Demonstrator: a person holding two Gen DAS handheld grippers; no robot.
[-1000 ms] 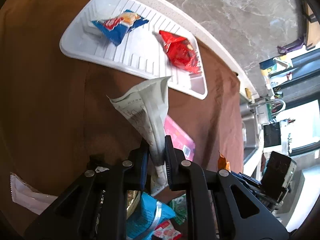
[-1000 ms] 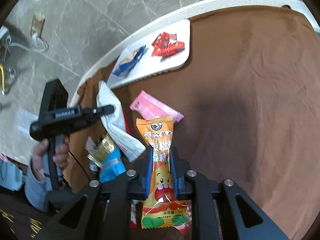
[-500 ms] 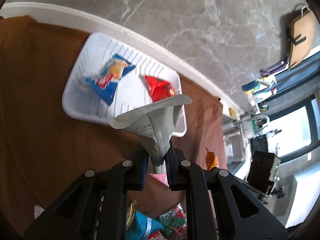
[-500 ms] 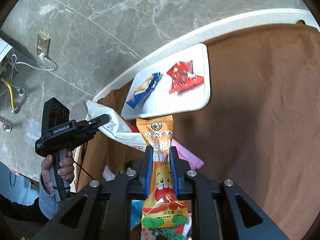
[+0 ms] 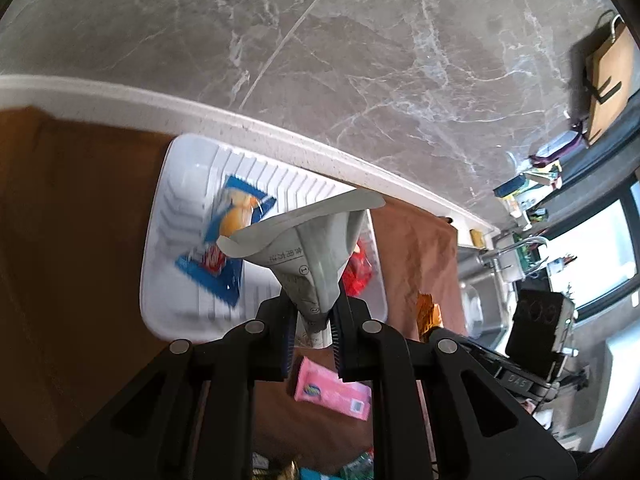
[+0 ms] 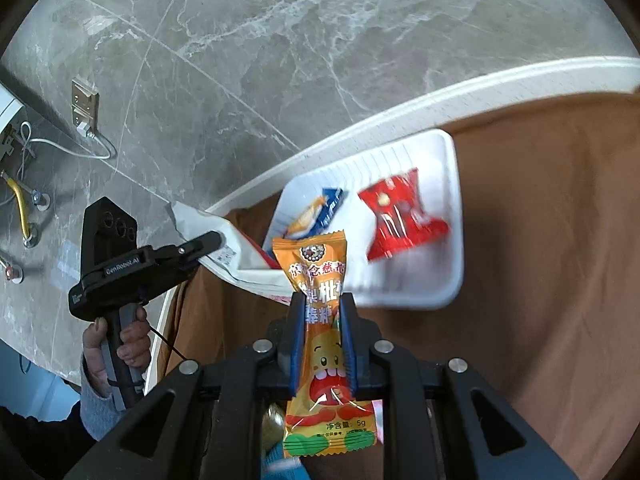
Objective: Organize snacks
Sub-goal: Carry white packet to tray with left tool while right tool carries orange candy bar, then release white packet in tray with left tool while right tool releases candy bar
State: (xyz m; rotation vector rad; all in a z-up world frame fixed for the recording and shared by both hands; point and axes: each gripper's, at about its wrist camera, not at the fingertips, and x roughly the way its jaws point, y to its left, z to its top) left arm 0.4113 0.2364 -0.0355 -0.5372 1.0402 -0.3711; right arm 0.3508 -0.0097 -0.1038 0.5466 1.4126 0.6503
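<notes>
Left gripper point(image 5: 313, 320) clamps white packet point(image 5: 316, 240); right gripper point(image 6: 323, 344) clamps orange packet point(image 6: 320, 320); far: white tray point(image 6: 448, 280) holding 2 snacks.

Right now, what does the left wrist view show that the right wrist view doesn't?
Only the left wrist view: the pink packet lying on the brown cloth, plus a sink and window at far right. Only the right wrist view: the hand holding the left gripper, and a wall socket. Both show the white tray with the blue packet and red packet, the white packet in the left jaws and the orange packet in the right gripper.
</notes>
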